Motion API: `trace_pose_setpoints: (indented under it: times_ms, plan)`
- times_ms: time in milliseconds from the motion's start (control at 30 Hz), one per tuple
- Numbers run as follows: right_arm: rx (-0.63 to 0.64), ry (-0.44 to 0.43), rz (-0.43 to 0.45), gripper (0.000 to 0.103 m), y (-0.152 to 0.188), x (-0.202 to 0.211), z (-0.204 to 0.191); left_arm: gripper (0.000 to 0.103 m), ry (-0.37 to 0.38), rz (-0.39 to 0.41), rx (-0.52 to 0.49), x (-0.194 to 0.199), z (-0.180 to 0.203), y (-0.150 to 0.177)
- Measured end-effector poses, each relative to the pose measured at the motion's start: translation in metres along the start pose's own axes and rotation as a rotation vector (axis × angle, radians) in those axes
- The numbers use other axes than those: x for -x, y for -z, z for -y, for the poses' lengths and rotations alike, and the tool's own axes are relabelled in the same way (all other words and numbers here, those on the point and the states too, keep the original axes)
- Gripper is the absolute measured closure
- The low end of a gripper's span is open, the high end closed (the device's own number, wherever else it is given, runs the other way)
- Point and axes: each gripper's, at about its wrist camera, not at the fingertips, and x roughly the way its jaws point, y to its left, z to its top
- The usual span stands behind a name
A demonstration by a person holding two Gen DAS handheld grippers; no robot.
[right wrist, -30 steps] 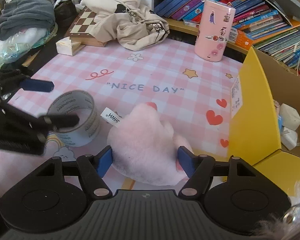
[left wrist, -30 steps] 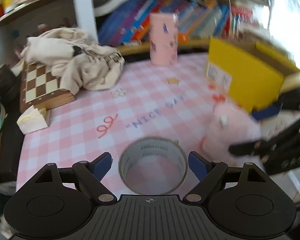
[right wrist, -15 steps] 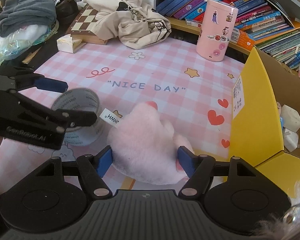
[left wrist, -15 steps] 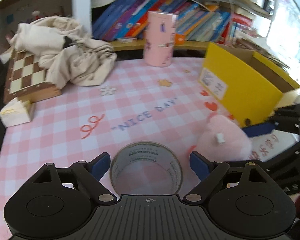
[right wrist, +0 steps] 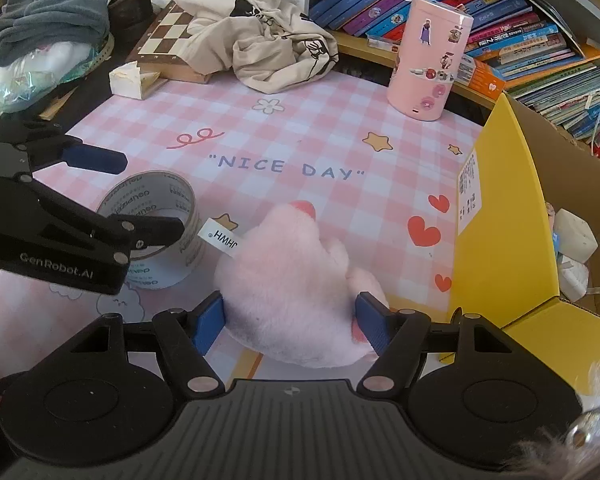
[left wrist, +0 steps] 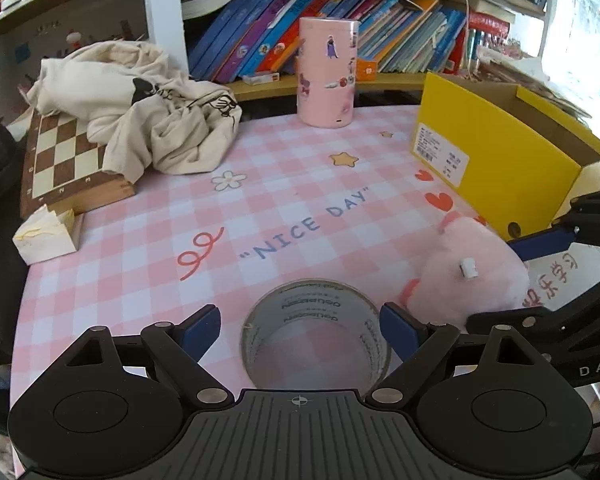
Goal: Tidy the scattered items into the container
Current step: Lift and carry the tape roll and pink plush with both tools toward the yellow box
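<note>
Plush toy stays clamped in right hand-held gripper; left still spread around tape roll.

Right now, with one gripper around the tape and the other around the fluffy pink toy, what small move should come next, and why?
Probably close the left gripper on the tape roll: its jaws stand open on either side of the roll, right pad near its rim, left pad clear. The right gripper already squeezes the pink plush toy, beside the yellow box.
</note>
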Motion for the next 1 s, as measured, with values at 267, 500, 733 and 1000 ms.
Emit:
trace_pose_setpoints:
  times_ms: [267,500,733,1000]
  plan:
    - [-0.001,-0.003,-0.002,0.034,0.0,-0.001,0.001,0.014,-0.042,0.003,0.084,0.002,-0.02,0.002]
    - [0.001,-0.006,-0.004,0.033,0.0,-0.002,0.001,0.014,0.089,0.043,-0.049,0.008,0.01,-0.006]
    - [0.0,-0.007,-0.006,0.033,0.002,-0.002,0.001,0.013,-0.001,-0.043,-0.014,-0.009,-0.001,0.0]
    - [0.011,-0.005,-0.007,0.033,0.003,-0.003,0.002,0.014,-0.014,-0.058,-0.014,-0.016,-0.006,0.001]
